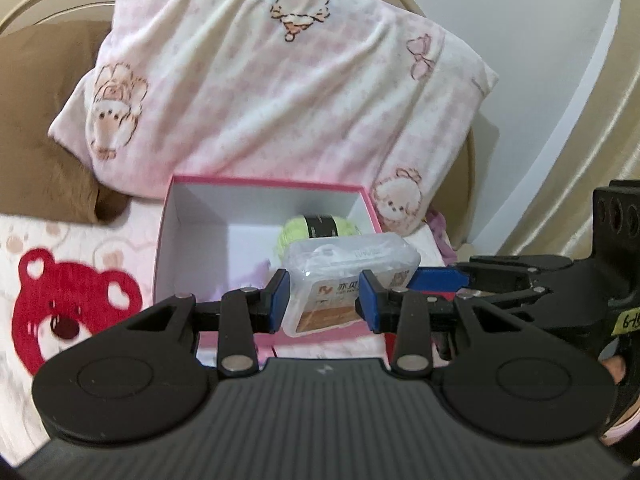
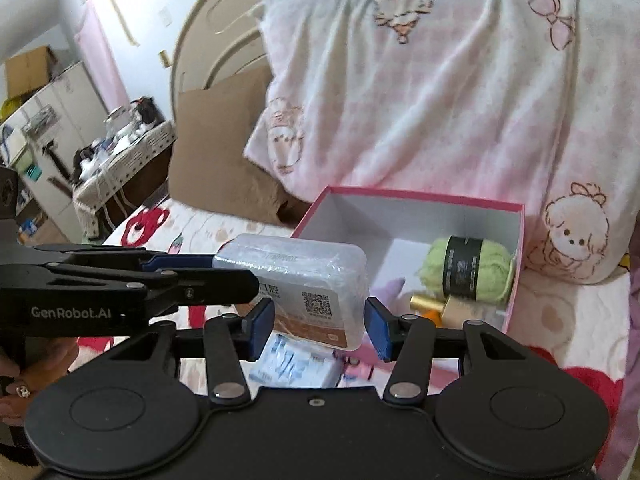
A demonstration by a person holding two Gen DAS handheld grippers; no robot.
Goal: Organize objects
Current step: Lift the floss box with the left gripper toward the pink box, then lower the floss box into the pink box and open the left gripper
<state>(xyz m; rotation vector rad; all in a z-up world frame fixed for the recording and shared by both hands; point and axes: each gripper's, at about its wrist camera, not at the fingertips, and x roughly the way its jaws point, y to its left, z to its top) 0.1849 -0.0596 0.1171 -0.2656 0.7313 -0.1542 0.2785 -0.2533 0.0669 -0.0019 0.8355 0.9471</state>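
Bedside — left tool (image 1: 323, 300) grips QR-labelled clear case (image 2: 304, 288); "GenRobot.AI" right tool (image 2: 320, 328) released.

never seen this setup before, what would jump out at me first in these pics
First, the clear plastic case, held up between both pairs of tongs in front of the open pink box on the bed. Next, the green yarn ball in the box's far right corner, and the big pink cartoon pillow leaning behind it.

Your left gripper (image 1: 323, 300) clamps a clear plastic container with a brown label (image 1: 348, 280) above the pink cardboard box (image 1: 176, 216). Green yarn (image 1: 296, 232) lies inside; the right gripper (image 1: 440, 278) touches the container's side.
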